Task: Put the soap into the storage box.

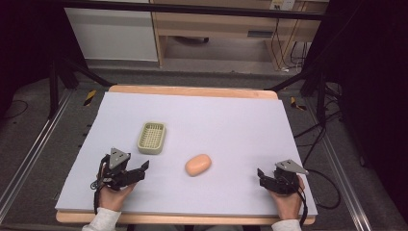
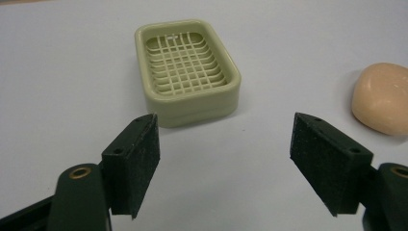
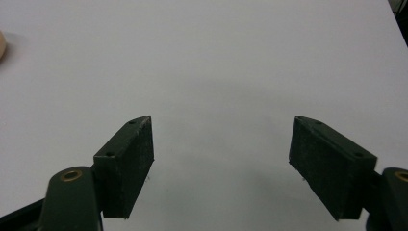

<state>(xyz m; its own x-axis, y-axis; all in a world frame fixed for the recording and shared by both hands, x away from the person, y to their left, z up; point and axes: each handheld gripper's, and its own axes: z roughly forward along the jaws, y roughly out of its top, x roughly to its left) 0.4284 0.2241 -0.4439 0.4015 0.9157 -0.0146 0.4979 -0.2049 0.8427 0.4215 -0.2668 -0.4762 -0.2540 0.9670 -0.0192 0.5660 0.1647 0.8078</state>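
A pale green soap dish (image 1: 152,137) with a grid floor stands empty left of the middle of the sheet. A peach bar of soap (image 1: 197,164) lies on the sheet to its right and nearer to me. My left gripper (image 1: 143,171) rests low at the front left, pointing toward the soap. In the left gripper view its jaws (image 2: 224,120) stand open with nothing between them, the soap dish (image 2: 187,70) just ahead and the soap (image 2: 382,98) at the right. My right gripper (image 1: 261,177) sits at the front right, open (image 3: 222,120) over bare sheet.
A pale lilac sheet (image 1: 226,115) covers the wooden table, whose edge shows at front and back. Black frame bars (image 1: 308,72) and cables (image 1: 332,192) flank the table. Wooden furniture (image 1: 216,29) stands behind. The soap's edge (image 3: 1,45) peeks in at the left of the right gripper view.
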